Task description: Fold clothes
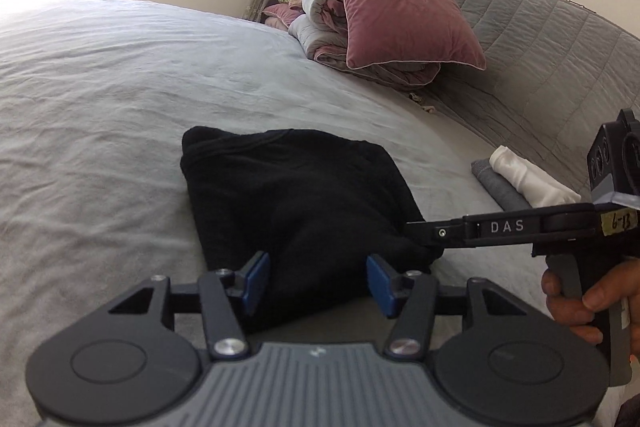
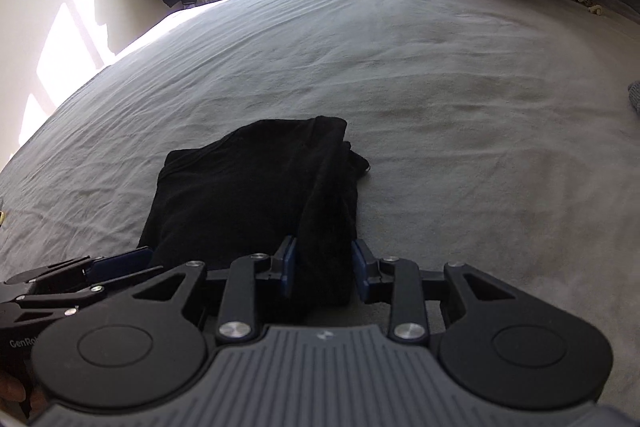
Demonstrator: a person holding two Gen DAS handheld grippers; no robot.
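A wide bed [image 2: 440,75] under a wrinkled pale grey sheet carries everything here. At its head, a dusty-pink velvet pillow [image 1: 400,7] leans on a rolled grey and pink quilt [image 1: 320,27]. Near the right edge lie a small folded grey cloth [image 1: 496,187] and a white rolled garment [image 1: 528,183] on top of it.

The black knit garment [image 1: 296,203] lies in the middle of the bed as a narrow folded strip, its long axis running straight away from both claws, near end at the fingertips and far end toward the window. Whether another fold is still due or this bundle is finished, I cannot settle.

The left claw [image 1: 318,281] stands with its blue pads apart, straddling the near left part of the hem without closing on it. The right claw [image 2: 324,269] has its pads apart too, set either side of the thicker right-hand fold; in the left wrist view its tip meets the near right corner. Both hands are about equally near.
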